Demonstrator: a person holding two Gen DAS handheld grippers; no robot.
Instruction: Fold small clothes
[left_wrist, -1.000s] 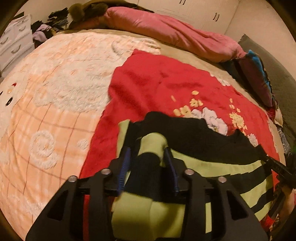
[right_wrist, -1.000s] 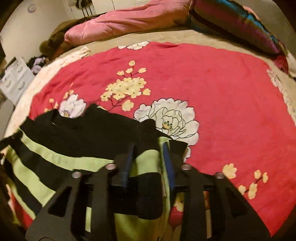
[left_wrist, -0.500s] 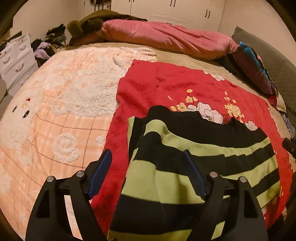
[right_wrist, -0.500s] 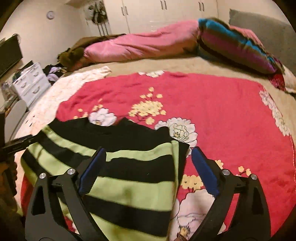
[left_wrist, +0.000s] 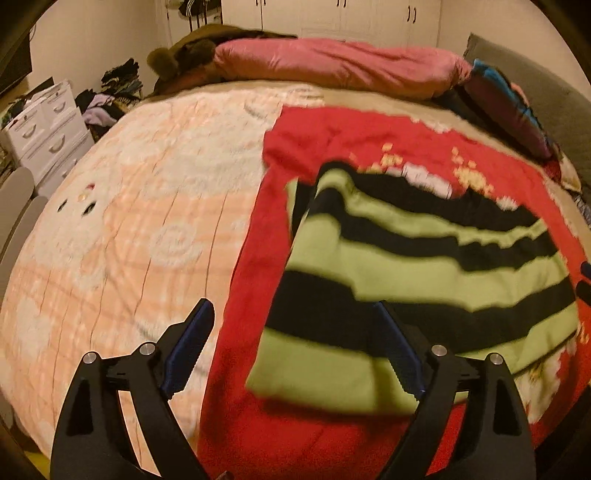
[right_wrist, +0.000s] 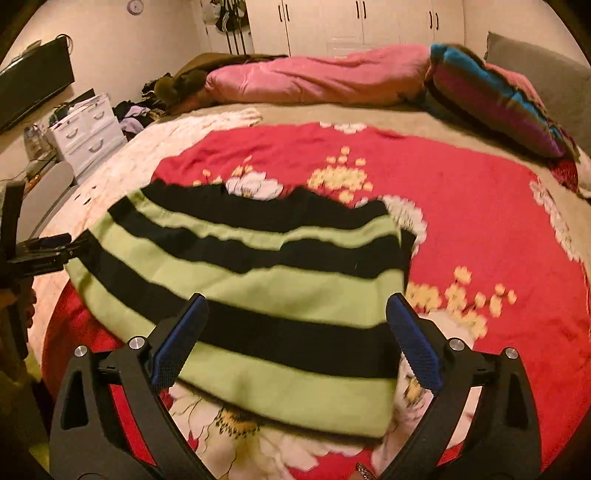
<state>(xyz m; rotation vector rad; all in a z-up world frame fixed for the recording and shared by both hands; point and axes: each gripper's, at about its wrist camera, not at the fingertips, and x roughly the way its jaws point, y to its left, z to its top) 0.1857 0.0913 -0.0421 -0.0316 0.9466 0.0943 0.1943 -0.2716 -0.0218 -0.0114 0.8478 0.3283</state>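
Note:
A small green-and-black striped garment (left_wrist: 417, 273) lies folded flat on a red flowered blanket (left_wrist: 369, 144); it also shows in the right wrist view (right_wrist: 258, 288). My left gripper (left_wrist: 295, 347) is open and empty, hovering above the garment's near left edge. My right gripper (right_wrist: 295, 339) is open and empty above the garment's near right part. The left gripper (right_wrist: 44, 247) shows at the left edge of the right wrist view.
The bed carries a peach plush blanket (left_wrist: 129, 206) on the left, a pink duvet roll (left_wrist: 332, 62) at the far side and a striped pillow (right_wrist: 495, 96) at the right. White drawers (right_wrist: 88, 133) stand beside the bed.
Both grippers were shut on the garment's folded edge a second ago. They let go, opened wide and drew back and up; the garment now lies flat.

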